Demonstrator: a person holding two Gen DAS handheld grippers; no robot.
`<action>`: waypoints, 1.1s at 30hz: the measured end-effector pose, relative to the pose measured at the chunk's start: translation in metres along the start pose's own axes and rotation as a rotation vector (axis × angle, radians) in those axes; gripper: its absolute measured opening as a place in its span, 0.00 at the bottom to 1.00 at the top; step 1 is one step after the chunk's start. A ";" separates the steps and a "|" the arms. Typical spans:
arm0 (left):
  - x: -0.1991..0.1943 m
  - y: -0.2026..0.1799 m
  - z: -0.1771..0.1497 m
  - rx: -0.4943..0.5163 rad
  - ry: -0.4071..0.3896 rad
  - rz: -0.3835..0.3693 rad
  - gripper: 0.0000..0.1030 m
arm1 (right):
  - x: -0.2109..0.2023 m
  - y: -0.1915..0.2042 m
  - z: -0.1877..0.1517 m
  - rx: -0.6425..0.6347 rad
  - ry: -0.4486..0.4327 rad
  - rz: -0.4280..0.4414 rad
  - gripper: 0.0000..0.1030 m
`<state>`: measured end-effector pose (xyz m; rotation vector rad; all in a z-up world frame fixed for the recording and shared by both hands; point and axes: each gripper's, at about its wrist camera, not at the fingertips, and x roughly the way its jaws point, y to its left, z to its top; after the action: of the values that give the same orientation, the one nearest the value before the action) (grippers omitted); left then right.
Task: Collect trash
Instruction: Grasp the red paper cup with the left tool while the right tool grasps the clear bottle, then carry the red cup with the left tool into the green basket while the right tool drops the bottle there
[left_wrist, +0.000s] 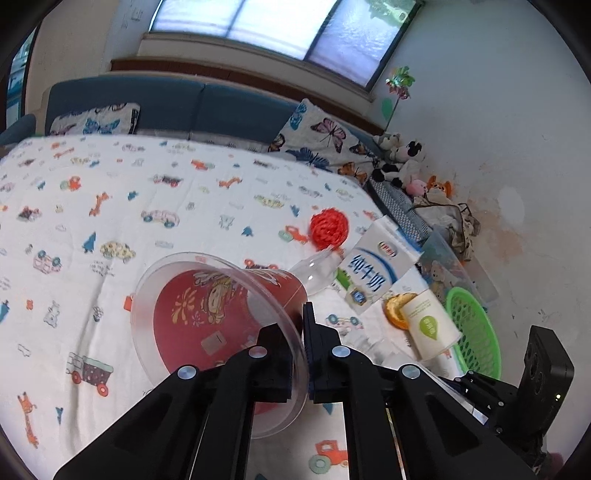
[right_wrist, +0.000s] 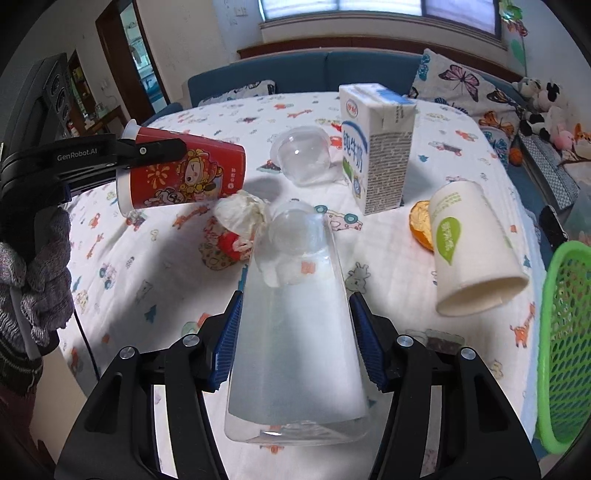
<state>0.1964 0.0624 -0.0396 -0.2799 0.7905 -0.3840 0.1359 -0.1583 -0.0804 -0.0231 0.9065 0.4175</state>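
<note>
Right claw (right_wrist: 295, 328) grips clear cup (right_wrist: 295, 332), left claw (left_wrist: 303, 354) pinches red cup (left_wrist: 207, 314) (over vehicle-print tablecloth (left_wrist: 110, 192)).

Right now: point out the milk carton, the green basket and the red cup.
milk carton (right_wrist: 376, 147), right wrist view, on its printed side panel.
green basket (right_wrist: 565, 343), right wrist view, on its mesh wall.
red cup (right_wrist: 184, 173), right wrist view, on its printed side, held in the left gripper (left_wrist: 303, 325).

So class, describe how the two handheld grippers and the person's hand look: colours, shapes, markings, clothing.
Both are matte black angular linkages with silver pivot bolts. The right gripper has ribbed blue finger pads. The left gripper carries white "GenRobot.AI" lettering, and the left hand wears a grey knitted glove.
</note>
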 end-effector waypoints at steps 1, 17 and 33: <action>-0.004 -0.004 0.001 0.008 -0.008 -0.003 0.05 | -0.004 0.000 -0.001 0.000 -0.005 0.002 0.55; -0.031 -0.064 0.003 0.109 -0.061 -0.053 0.05 | -0.025 -0.011 -0.028 0.015 0.018 0.011 0.53; -0.026 -0.065 0.002 0.116 -0.043 -0.063 0.05 | 0.012 -0.010 -0.020 0.037 0.068 0.003 0.55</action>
<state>0.1666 0.0156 0.0029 -0.2043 0.7160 -0.4796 0.1311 -0.1671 -0.1036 -0.0016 0.9809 0.4044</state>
